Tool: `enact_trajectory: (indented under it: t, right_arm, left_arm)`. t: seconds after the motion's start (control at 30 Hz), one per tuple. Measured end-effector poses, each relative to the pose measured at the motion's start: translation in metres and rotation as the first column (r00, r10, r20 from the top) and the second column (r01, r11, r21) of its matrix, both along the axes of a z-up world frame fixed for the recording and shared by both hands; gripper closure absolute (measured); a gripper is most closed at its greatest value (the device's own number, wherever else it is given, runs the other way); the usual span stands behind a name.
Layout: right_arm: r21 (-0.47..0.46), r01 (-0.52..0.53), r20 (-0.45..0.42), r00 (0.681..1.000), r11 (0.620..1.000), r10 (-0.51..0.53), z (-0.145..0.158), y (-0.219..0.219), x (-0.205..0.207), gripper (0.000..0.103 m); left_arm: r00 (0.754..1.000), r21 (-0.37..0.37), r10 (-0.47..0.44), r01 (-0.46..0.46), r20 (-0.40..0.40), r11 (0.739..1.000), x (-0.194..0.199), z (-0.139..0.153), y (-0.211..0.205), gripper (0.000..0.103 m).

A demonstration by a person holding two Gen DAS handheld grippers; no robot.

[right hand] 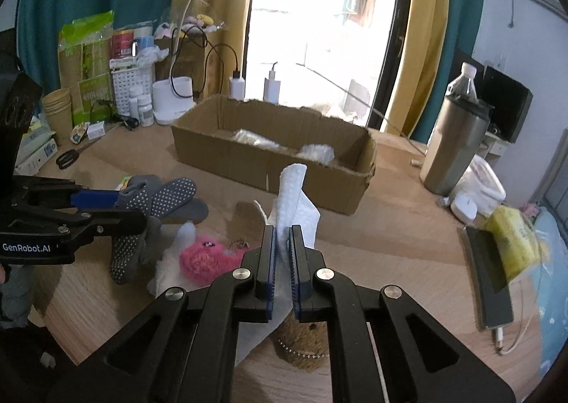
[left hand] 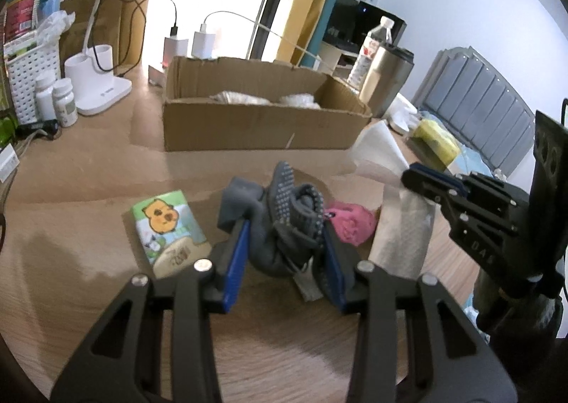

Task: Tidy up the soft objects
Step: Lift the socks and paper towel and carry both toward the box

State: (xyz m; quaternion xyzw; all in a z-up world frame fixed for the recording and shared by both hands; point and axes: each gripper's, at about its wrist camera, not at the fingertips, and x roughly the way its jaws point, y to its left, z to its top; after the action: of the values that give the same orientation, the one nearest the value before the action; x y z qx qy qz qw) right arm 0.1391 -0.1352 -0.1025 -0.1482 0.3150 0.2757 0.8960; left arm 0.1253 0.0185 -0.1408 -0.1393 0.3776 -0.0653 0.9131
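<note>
The cardboard box [right hand: 273, 151] at the back of the wooden table [right hand: 408, 225] already holds what look like 2 pale soft items, so the sorting seems partly done. The left gripper [left hand: 284, 254] is clamped around the bundled grey dotted socks [left hand: 291, 218] and the right gripper [right hand: 283, 271] pinches a white paper towel [right hand: 296, 197], both raised near the table's front and short of the box. Left on the table are the pink plush [right hand: 202, 259] and a tissue pack [left hand: 167, 229].
</note>
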Motion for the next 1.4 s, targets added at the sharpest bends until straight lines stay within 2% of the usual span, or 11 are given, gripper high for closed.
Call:
enact_trajectory:
  t: [0.23,0.37,0.5,0.67,0.73,0.8,0.9,1.07,1.2,1.27,1.4]
  right_arm:
    - [0.006,0.002,0.033,0.999,1.000,-0.002,0.014,-0.001,0.004,0.095]
    - [0.003,-0.017,-0.012,1.000,1.000,0.017,0.011,0.000,0.009,0.094]
    - [-0.011,-0.003,-0.078,0.997,1.000,0.002,-0.007,0.000,0.010,0.072]
    - [-0.027,0.001,-0.122,0.992,1.000,-0.004,-0.021,0.000,0.006,0.071]
    - [-0.033,0.002,-0.138,0.990,0.999,-0.006,-0.026,0.001,0.004,0.066]
    - [-0.038,-0.004,-0.162,0.987,0.999,-0.002,-0.032,0.003,0.004,0.055]
    - [-0.043,-0.013,-0.181,0.983,0.999,0.005,-0.037,0.007,0.003,0.053]
    - [-0.057,-0.023,-0.182,0.983,0.998,0.012,-0.042,0.014,0.003,0.054]
    - [-0.080,-0.044,-0.175,0.984,0.996,0.030,-0.043,0.018,0.000,0.082]
    - [-0.084,-0.053,-0.167,0.985,0.995,0.039,-0.041,0.018,-0.003,0.089]
    - [-0.065,-0.060,-0.152,0.987,0.996,0.049,-0.031,0.016,-0.005,0.093]
  left_arm:
    - [1.000,0.008,0.005,-0.005,0.025,1.000,-0.002,0.010,0.004,0.062]
    - [0.999,0.013,0.010,-0.010,0.041,1.000,-0.003,0.016,0.006,0.062]
    - [0.999,0.011,0.015,-0.015,0.047,1.000,-0.003,0.017,0.008,0.062]
    - [0.999,0.006,0.022,-0.022,0.041,1.000,-0.005,0.015,0.011,0.062]
    - [0.999,0.008,0.023,-0.024,0.044,1.000,-0.007,0.015,0.012,0.062]
    - [0.999,0.009,0.023,-0.024,0.047,1.000,-0.008,0.014,0.012,0.062]
    - [0.999,0.008,0.024,-0.024,0.046,1.000,-0.011,0.013,0.014,0.062]
    - [0.999,0.004,0.029,-0.029,0.045,1.000,-0.013,0.012,0.017,0.062]
    - [0.998,0.000,0.031,-0.031,0.047,1.000,-0.014,0.012,0.019,0.062]
    - [0.998,-0.001,0.031,-0.031,0.048,1.000,-0.015,0.012,0.020,0.062]
    - [0.998,0.001,0.028,-0.028,0.055,1.000,-0.016,0.014,0.019,0.062]
